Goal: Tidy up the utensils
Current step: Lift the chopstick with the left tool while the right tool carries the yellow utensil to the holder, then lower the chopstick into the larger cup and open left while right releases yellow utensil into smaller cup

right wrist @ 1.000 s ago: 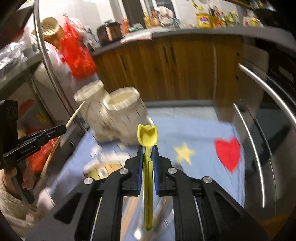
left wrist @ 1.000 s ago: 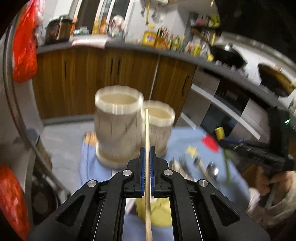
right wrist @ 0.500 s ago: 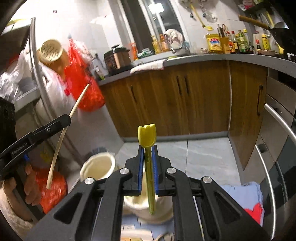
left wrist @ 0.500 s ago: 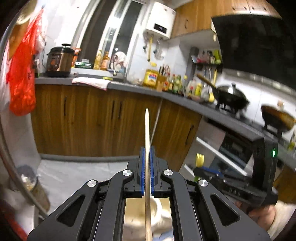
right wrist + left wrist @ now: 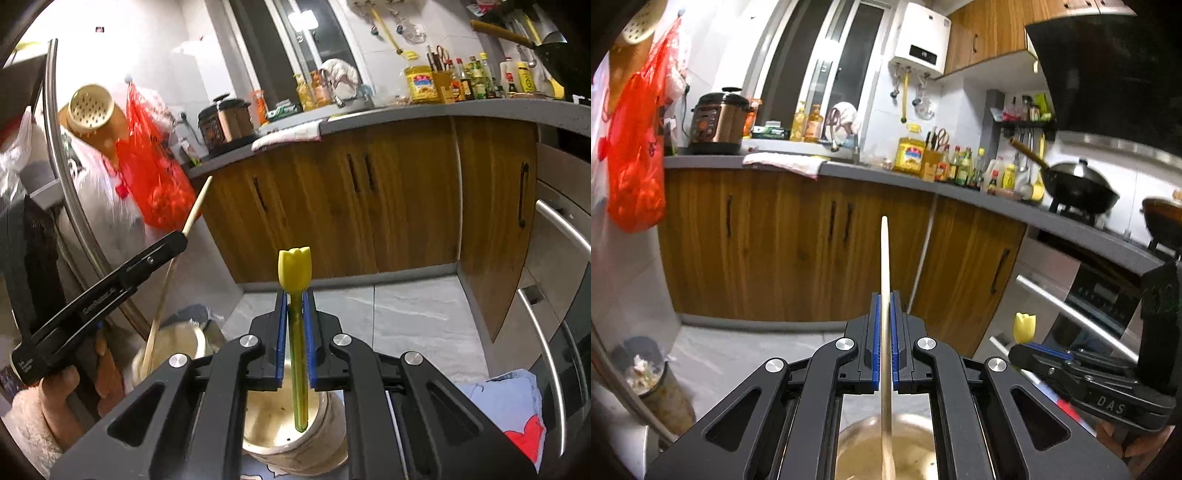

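My left gripper (image 5: 884, 301) is shut on a wooden chopstick (image 5: 884, 258) held upright; its lower end hangs over the mouth of a cream holder (image 5: 864, 450) just below. In the right wrist view the chopstick (image 5: 197, 205) reaches down into the left cream holder (image 5: 184, 339). My right gripper (image 5: 295, 295) is shut on a yellow-green tulip-topped utensil (image 5: 294, 269), its lower end inside the mouth of the nearer cream holder (image 5: 273, 424). The right gripper also shows in the left wrist view (image 5: 1045, 356).
A blue cloth with a red heart (image 5: 517, 413) lies under the holders. Wooden cabinets (image 5: 798, 240) and a grey counter stand behind. A bin (image 5: 646, 373) sits on the floor at left. An oven front with steel handles (image 5: 561, 229) is at right.
Both grippers tipped from looking down at the holders to level, then lowered a little. The chopstick and the yellow utensil now hang upright with their lower ends in the two holders.
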Demonstrator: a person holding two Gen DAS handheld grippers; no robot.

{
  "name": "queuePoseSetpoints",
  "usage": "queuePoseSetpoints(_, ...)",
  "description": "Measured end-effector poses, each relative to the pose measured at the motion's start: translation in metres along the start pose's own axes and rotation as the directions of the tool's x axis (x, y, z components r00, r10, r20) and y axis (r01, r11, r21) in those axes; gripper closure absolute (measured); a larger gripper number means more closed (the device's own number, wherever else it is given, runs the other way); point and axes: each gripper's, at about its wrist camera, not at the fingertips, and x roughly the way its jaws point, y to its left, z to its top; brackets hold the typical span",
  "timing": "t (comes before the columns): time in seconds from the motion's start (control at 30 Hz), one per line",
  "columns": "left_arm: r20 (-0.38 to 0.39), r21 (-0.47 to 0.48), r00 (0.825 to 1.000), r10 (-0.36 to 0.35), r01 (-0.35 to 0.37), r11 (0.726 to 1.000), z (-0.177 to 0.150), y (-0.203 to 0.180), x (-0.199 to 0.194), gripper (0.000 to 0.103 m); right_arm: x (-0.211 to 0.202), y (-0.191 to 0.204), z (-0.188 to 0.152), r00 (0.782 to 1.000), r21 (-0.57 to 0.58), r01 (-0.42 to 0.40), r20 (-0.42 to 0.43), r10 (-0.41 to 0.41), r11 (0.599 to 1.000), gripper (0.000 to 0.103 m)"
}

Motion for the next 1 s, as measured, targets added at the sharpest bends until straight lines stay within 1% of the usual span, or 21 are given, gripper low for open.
queuePoseSetpoints(0.13,-0.050,-0.005,0.999,-0.003,0.003,1.000,-0.012,0.002,-0.005,0.098,0.005,0.002,-0.013,0.999,-0.015,-0.018,-0.037,0.018,1.000,0.094)
queuePoseSetpoints(0.23,-0.098,0.017,0.995,-0.004,0.005,1.000,-0.022,0.001,-0.013,0.098,0.007,0.004,-0.022,0.997,-0.031,-0.035,-0.067,0.032,0.999,0.094)
queuePoseSetpoints(0.37,-0.163,0.054,0.987,0.008,0.001,0.999,-0.034,-0.003,-0.023,0.098,0.006,0.011,-0.032,0.995,-0.078,-0.031,-0.095,0.023,0.996,0.094)
queuePoseSetpoints(0.53,-0.235,0.058,0.972,0.015,-0.001,0.998,-0.044,-0.003,-0.023,0.098,0.011,0.011,-0.039,0.992,-0.065,-0.026,-0.127,0.017,0.998,0.094)
queuePoseSetpoints(0.6,-0.238,0.074,0.971,0.031,-0.013,0.997,-0.044,-0.004,-0.021,0.098,0.014,0.009,-0.040,0.991,-0.061,-0.016,-0.136,0.008,0.998,0.094)
queuePoseSetpoints(0.83,-0.249,0.100,0.967,0.050,-0.026,0.995,-0.044,-0.010,-0.018,0.098,0.015,0.009,-0.038,0.989,-0.060,-0.019,-0.146,0.010,0.998,0.094)
queuePoseSetpoints(0.9,-0.251,0.106,0.966,0.056,-0.030,0.994,-0.044,-0.011,-0.017,0.097,0.015,0.009,-0.036,0.989,-0.057,-0.024,-0.146,0.015,0.998,0.091)
queuePoseSetpoints(0.93,-0.252,0.109,0.966,0.060,-0.034,0.994,-0.043,-0.012,-0.017,0.093,0.015,0.009,-0.036,0.989,-0.055,-0.025,-0.145,0.016,0.998,0.090)
queuePoseSetpoints(0.97,-0.252,0.110,0.966,0.063,-0.036,0.993,-0.043,-0.012,-0.017,0.091,0.014,0.009,-0.035,0.990,-0.054,-0.027,-0.143,0.019,0.998,0.085)
queuePoseSetpoints(1.0,-0.247,0.111,0.967,0.065,-0.039,0.993,-0.042,-0.013,-0.018,0.084,0.012,0.009,-0.035,0.990,-0.049,-0.032,-0.140,0.024,0.998,0.080)
